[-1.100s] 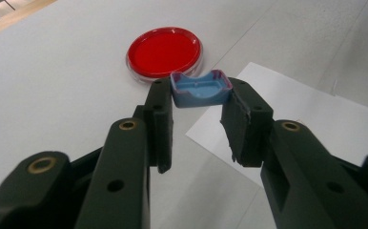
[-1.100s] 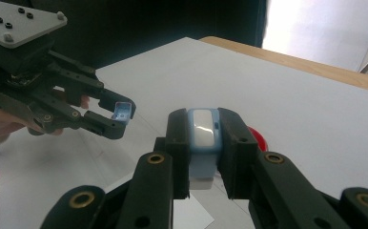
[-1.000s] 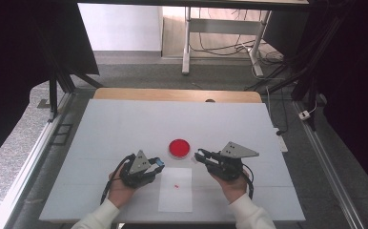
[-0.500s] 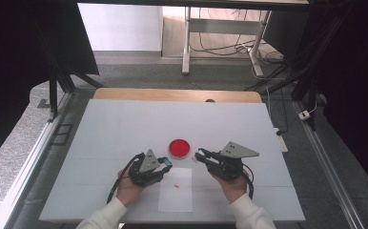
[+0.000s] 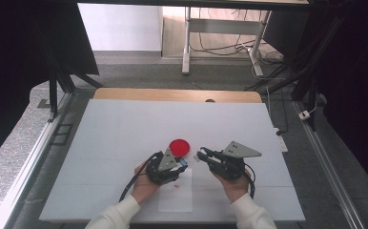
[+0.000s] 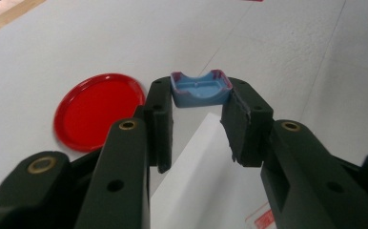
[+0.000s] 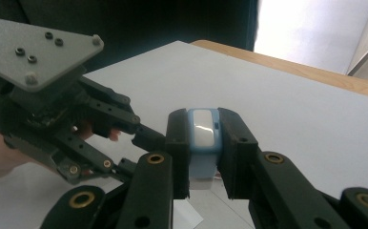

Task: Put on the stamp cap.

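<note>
Left gripper (image 6: pixel 197 112) is clamping a small blue plastic cap with pink edges (image 6: pixel 200 89); right gripper (image 7: pixel 205 138) is pinching a pale-blue rounded plastic case (image 7: pixel 203 143) at three o'clock. Parts are apparently separated, joining pending. Red round lid (image 5: pixel 179 147) is lying at twelve o'clock. No readable writing.

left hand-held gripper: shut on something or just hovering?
Shut on a small blue cap. In the left gripper view the left hand-held gripper has both jaw tips pressed against the cap's sides, holding it above the table beside the red disc.
</note>
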`<state>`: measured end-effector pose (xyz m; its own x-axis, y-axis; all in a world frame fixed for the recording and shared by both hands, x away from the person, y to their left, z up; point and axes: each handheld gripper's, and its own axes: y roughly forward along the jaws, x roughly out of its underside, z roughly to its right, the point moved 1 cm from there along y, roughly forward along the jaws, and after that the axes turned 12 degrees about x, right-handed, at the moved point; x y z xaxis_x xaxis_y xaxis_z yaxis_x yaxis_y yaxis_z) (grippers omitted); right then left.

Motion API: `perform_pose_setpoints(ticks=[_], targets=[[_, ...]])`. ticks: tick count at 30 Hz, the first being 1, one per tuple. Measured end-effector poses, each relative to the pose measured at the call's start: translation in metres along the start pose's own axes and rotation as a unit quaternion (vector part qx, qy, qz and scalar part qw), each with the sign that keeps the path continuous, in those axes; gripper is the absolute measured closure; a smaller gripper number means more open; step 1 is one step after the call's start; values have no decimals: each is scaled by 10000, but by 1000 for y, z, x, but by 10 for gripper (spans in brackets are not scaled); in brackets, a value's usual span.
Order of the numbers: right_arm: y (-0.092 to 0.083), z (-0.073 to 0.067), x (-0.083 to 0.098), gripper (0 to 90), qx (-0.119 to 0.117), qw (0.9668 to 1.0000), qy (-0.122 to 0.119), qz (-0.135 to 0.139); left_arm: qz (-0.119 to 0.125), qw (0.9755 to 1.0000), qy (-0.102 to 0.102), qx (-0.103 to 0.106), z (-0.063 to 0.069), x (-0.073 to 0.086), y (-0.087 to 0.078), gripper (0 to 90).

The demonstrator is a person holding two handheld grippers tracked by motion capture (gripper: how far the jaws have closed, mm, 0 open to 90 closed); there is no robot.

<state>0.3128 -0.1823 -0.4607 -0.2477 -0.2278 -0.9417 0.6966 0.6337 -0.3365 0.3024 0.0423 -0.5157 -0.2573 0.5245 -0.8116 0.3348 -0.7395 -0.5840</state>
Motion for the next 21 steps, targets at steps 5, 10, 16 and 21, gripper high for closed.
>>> perform_pose_setpoints(ticks=[5, 10, 16, 21], targets=[[0, 0, 0, 748, 18, 10000, -9, 8, -10, 10000, 54, 66, 4, -4, 6, 638], [1, -1, 1, 748, 12, 10000, -16, -10, -3, 10000, 47, 58, 5, -4, 6, 637], [2, -1, 1, 748, 23, 10000, -9, -24, 16, 10000, 34, 83, 5, -4, 6, 637], [4, -3, 2, 748, -10, 10000, -14, -43, 7, 9999, 50, 125, 8, -5, 10, 636]])
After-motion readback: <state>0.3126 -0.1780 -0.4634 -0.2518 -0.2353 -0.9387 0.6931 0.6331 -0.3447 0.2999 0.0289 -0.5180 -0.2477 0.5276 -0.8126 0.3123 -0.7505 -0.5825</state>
